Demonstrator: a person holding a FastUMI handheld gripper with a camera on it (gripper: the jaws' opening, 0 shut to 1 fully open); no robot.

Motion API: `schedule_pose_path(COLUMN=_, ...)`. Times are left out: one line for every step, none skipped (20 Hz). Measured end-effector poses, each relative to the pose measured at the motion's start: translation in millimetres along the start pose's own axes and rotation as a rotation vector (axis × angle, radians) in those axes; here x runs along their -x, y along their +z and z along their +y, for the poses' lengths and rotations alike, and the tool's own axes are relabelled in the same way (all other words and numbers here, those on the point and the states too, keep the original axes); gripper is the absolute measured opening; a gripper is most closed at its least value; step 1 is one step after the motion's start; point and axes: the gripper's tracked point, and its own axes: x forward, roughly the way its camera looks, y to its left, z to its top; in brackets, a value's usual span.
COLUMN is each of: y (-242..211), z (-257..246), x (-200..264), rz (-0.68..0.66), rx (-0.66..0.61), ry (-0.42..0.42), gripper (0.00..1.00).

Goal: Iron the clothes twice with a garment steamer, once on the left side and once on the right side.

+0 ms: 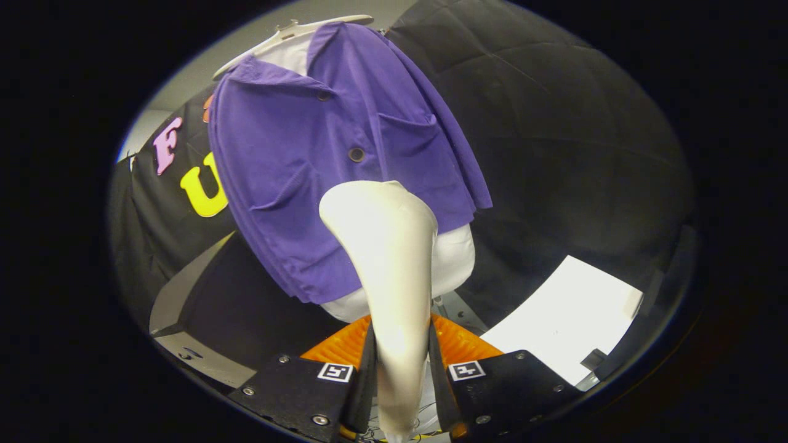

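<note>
Off to the left of the fingers there's a grey ledge [184, 289] running along the foot of the booth wall. Moving in, the purple shirt [320, 166] hangs on a white hanger [289, 34] straight ahead of the gripper, buttoned up, a chest pocket on each side, with a white garment [455, 258] under it peeking out at the collar and below the hem. Dead centre, the gripper [400, 360] is clamped on the handle of the cream garment steamer [388, 258], both fingers pressing its narrow neck. The steamer's wide head sits up against the lower middle of the shirt, around the hem, just below the lower button, though I can't tell if it's really touching the fabric. Over to the right, beyond the fingers, a white sheet [563, 320] lies flat.
</note>
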Motion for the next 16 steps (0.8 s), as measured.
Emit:
schedule_pose_path(y=2.1, z=11.7, x=13.7, rz=-0.011, rx=0.008, ry=0.023, gripper=0.42)
schedule_pose_path(y=4.1, z=22.2, x=28.5, rz=-0.025, rx=0.020, ry=0.043, gripper=0.42)
schedule_pose_path(y=6.4, z=32.3, x=42.5, rz=-0.045, rx=0.036, ry=0.061, gripper=0.42)
schedule_pose_path(y=6.5, z=42.0, x=55.6, rz=-0.062, rx=0.051, ry=0.078, gripper=0.42)
schedule_pose_path(y=6.7, z=52.6, x=68.8, rz=-0.079, rx=0.063, ry=0.098, gripper=0.42)
schedule_pose_path(y=6.4, z=64.2, x=82.4, rz=-0.097, rx=0.073, ry=0.116, gripper=0.42)
schedule_pose_path(y=3.4, z=74.9, x=97.8, rz=-0.107, rx=0.084, ry=0.132, gripper=0.42)
schedule_pose_path(y=2.0, z=87.6, x=111.6, rz=-0.121, rx=0.093, ry=0.152, gripper=0.42)
schedule_pose_path(y=-0.7, z=99.2, x=122.2, rz=-0.127, rx=0.100, ry=0.172, gripper=0.42)
schedule_pose_path(y=-3.6, z=109.9, x=132.2, rz=-0.131, rx=0.106, ry=0.195, gripper=0.42)
schedule_pose_path(y=-6.2, z=120.5, x=141.7, rz=-0.136, rx=0.111, ry=0.216, gripper=0.42)
schedule_pose_path(y=-10.0, z=129.6, x=152.6, rz=-0.134, rx=0.117, ry=0.231, gripper=0.42)
schedule_pose_path(y=-12.8, z=137.8, x=159.1, rz=-0.131, rx=0.125, ry=0.244, gripper=0.42)
schedule_pose_path(y=-14.9, z=145.4, x=165.2, rz=-0.134, rx=0.131, ry=0.254, gripper=0.42)
schedule_pose_path(y=-17.4, z=152.4, x=170.9, rz=-0.135, rx=0.139, ry=0.264, gripper=0.42)
schedule_pose_path(y=-21.4, z=158.9, x=176.6, rz=-0.135, rx=0.148, ry=0.275, gripper=0.42)
